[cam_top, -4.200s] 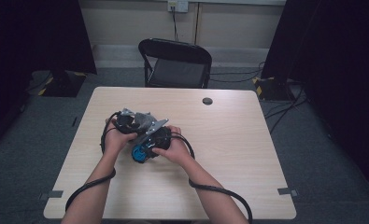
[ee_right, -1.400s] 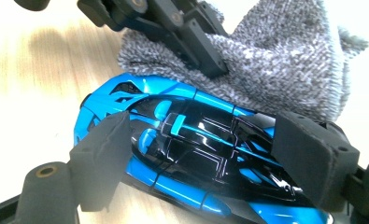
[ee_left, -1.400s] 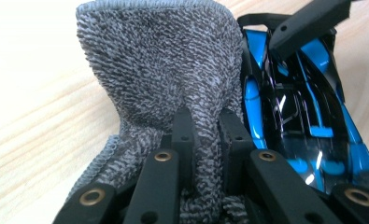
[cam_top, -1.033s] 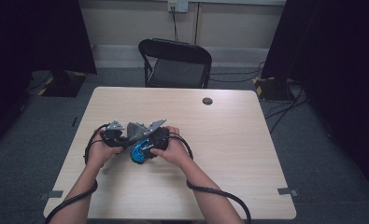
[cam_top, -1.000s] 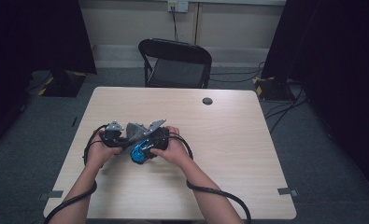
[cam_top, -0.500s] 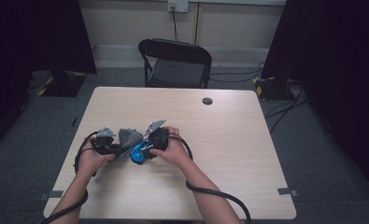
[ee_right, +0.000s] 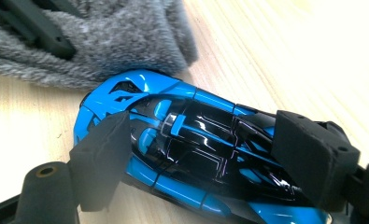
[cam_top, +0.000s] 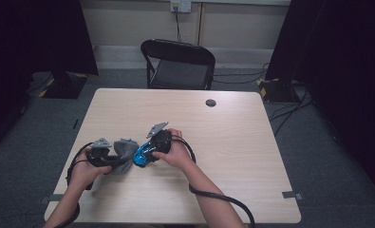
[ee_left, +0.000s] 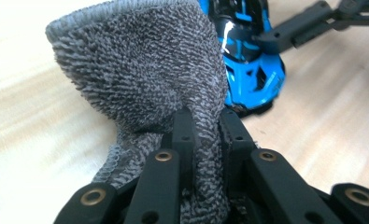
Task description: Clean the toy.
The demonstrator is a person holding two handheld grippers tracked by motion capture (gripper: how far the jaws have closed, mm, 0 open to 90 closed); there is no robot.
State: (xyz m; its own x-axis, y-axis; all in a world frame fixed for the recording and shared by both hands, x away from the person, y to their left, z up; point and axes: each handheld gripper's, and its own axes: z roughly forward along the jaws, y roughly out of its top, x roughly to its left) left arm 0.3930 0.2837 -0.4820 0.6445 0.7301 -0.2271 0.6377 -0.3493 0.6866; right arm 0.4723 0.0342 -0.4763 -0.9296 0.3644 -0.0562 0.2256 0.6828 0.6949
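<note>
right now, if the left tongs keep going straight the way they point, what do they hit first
Most likely the blue toy car. The left tongs are shut on a grey cloth, and the car lies just beyond it, held by the right tongs. How big the gap is, is hard to judge.

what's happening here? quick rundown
A person at the table works two hand-held grippers. The right gripper clamps a blue and black toy car across its sides, holding it on the tabletop. The left gripper is shut on a grey terry cloth, beside the car's nose. Looks like wiping the car.
</note>
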